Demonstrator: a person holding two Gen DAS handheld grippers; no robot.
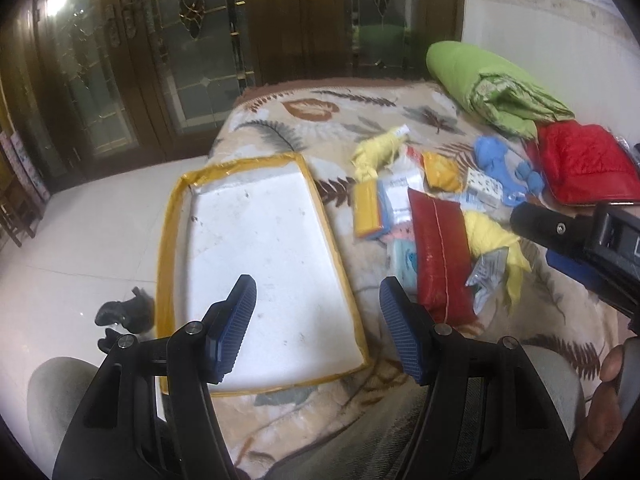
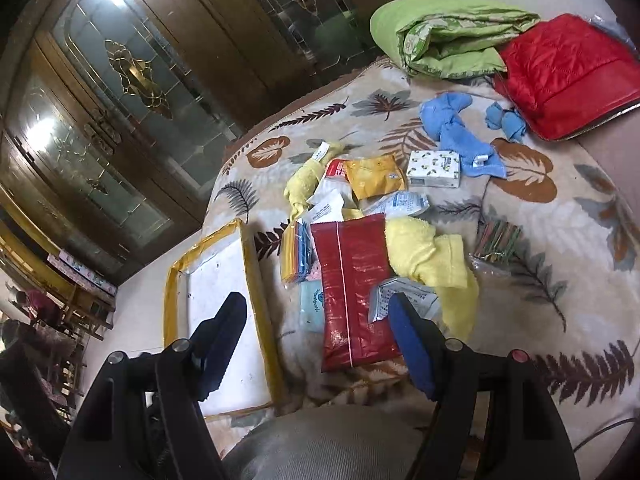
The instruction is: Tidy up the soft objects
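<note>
The left gripper hangs with its jaws released, nothing between the blue ribbed pads, above the near end of a shallow white foam tray edged in yellow tape. The tray lies on the leaf-patterned beige blanket of the bed, left of centre in the left wrist view.

The right gripper is likewise spread wide and empty, low in its frame, over the near end of a long red plastic pouch that lies just right of the tray.

The soft things sit in a loose heap at mid-frame:
- a crumpled yellow towel touching the pouch's right edge;
- a second yellow cloth with a white label further up;
- a twisted blue cloth toward the upper right;
- a small blue tissue packet tucked against the pouch's left side;
- an orange sachet and a white patterned tissue pack above the pouch.

At the upper right lie a folded green quilt and a red quilted jacket, touching each other.
</note>
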